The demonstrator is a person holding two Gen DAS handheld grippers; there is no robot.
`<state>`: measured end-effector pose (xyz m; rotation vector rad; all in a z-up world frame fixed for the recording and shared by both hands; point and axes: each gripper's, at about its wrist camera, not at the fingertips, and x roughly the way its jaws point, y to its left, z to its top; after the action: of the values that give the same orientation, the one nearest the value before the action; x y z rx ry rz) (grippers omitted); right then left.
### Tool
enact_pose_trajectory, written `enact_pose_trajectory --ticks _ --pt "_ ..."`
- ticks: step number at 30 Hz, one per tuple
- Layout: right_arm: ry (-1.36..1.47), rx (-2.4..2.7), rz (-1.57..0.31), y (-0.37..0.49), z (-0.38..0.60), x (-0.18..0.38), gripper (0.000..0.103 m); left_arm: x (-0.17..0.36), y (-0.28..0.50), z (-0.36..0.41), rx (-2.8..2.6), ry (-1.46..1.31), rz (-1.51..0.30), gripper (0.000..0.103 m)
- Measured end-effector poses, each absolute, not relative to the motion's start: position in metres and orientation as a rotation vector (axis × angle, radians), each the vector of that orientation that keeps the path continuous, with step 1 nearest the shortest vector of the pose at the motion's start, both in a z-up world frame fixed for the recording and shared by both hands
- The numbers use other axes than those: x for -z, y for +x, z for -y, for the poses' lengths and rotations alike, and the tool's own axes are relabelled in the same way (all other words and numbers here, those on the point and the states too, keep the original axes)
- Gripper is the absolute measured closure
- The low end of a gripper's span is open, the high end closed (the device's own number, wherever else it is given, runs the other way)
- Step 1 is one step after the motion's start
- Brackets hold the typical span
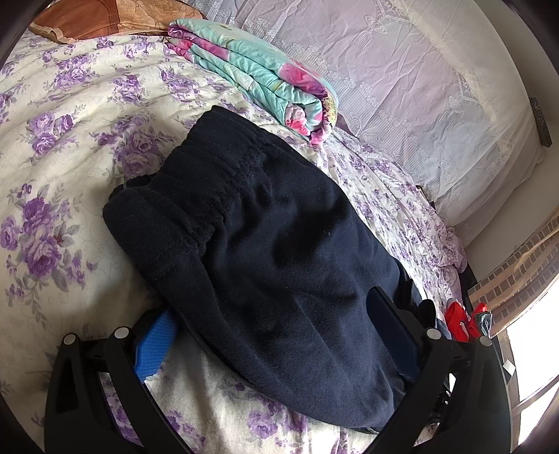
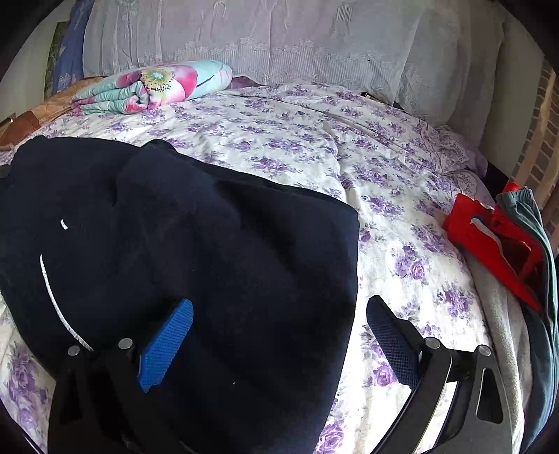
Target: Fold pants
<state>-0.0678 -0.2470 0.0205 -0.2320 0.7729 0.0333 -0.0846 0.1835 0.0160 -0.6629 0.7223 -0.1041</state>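
Observation:
Dark navy pants (image 1: 272,251) lie folded in a thick bundle on the floral bed sheet (image 1: 63,146), elastic waistband toward the far left. My left gripper (image 1: 272,314) is open, its jaws spread wide around the near end of the bundle; the blue left pad (image 1: 153,345) is partly under the cloth. In the right wrist view the pants (image 2: 195,251) fill the left half. My right gripper (image 2: 279,314) is open over the pants' right edge, left pad (image 2: 167,342) above the cloth, right pad (image 2: 391,342) above the sheet.
A folded turquoise and pink floral quilt (image 1: 258,70) lies at the head of the bed, also in the right wrist view (image 2: 157,85). Lace-covered pillows (image 2: 279,38) line the back. Red and teal-grey garments (image 2: 503,241) lie at the right bed edge. A brown pillow (image 1: 104,17) sits far left.

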Motion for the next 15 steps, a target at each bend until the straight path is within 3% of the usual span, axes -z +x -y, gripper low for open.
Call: enact_pose_trajectory --ticks 6,9,15 --pt "0.022 -0.296 -0.713 -0.077 0.271 -0.055 0.004 -0.016 -0.085 -0.184 0.103 -0.663 -0.721 0.005" --pt "0.101 -0.339 -0.782 -0.054 0.259 -0.072 0.004 -0.017 -0.086 -0.183 0.102 -0.665 -0.719 0.005" --pt "-0.197 -0.342 -1.034 0.002 0.17 -0.014 0.003 -0.016 -0.086 -0.183 0.101 -0.662 -0.722 0.005"
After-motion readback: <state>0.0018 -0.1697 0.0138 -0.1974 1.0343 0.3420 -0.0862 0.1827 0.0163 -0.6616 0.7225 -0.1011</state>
